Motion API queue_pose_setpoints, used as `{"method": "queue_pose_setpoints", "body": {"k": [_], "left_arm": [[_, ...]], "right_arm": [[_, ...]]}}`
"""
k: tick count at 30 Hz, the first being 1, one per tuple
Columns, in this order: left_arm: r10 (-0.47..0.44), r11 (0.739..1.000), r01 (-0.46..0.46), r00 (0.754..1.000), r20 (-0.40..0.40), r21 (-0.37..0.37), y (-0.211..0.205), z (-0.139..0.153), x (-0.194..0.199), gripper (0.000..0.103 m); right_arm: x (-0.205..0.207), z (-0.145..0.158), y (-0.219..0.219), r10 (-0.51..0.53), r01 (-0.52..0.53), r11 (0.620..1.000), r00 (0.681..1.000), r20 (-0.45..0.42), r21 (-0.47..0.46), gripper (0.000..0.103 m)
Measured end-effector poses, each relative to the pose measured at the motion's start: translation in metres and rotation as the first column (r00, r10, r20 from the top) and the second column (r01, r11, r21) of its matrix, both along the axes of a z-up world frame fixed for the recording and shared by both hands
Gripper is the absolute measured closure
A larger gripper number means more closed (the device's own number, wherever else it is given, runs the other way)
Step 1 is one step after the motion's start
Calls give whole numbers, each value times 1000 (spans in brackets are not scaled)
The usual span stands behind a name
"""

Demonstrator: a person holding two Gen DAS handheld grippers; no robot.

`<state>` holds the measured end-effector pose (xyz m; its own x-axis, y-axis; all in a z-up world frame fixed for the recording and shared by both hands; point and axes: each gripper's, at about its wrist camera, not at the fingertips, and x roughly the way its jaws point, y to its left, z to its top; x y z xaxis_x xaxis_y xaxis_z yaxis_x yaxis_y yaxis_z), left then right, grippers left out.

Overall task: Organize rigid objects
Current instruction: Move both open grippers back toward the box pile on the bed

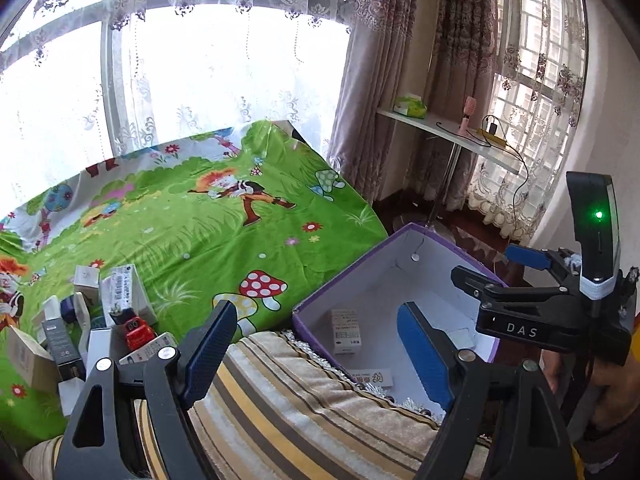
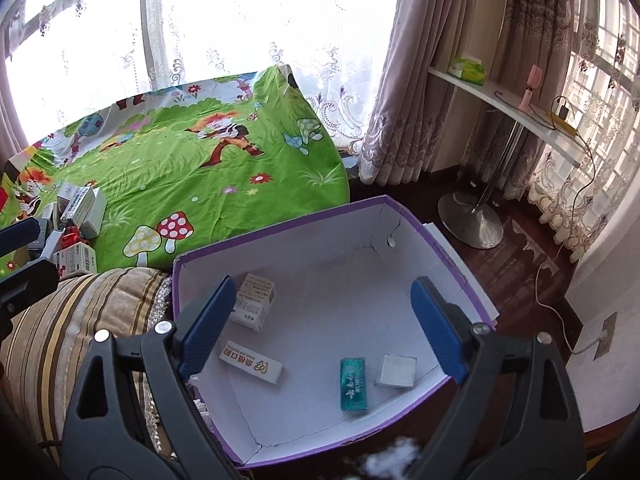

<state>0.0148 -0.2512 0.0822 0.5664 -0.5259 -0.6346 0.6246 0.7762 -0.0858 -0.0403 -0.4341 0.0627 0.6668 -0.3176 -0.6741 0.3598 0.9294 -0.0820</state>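
The purple box (image 2: 400, 208) sits beside the bed's green sheet (image 2: 200, 184), collecting sorted items: four small cartons lie on its floor, among them a teal carton (image 2: 353, 384). Above the box, the right gripper (image 2: 324, 324) has its fingers spread wide and empty, apparently just after a drop. The left gripper (image 1: 320, 352), equally wide and empty, hangs beside the box, while the unsorted pile of boxes (image 1: 80, 320) waits farther along the sheet.

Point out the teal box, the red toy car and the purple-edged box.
teal box (image 2: 353, 384): right wrist view, middle of its top face.
red toy car (image 1: 138, 330): left wrist view, its red body.
purple-edged box (image 2: 280, 220): right wrist view, its far rim.
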Motion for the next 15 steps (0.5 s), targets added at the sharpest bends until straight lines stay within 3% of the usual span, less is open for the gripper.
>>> {"method": "queue_pose_setpoints", "body": {"k": [5,11,15], "left_arm": [[44,998,-41,997,60,-49,23,8,-1,20],[115,987,-110,993,34,-115,63,9,10,20],[214,966,-209,977,11,-153,95,6,18,20]], "right_arm": [[3,11,18,74,-76,996,996,58,35,12],[9,12,41,202,-210,969,977,73,130,12],[14,10,58,228,-235,965,971,67,115,12]]}}
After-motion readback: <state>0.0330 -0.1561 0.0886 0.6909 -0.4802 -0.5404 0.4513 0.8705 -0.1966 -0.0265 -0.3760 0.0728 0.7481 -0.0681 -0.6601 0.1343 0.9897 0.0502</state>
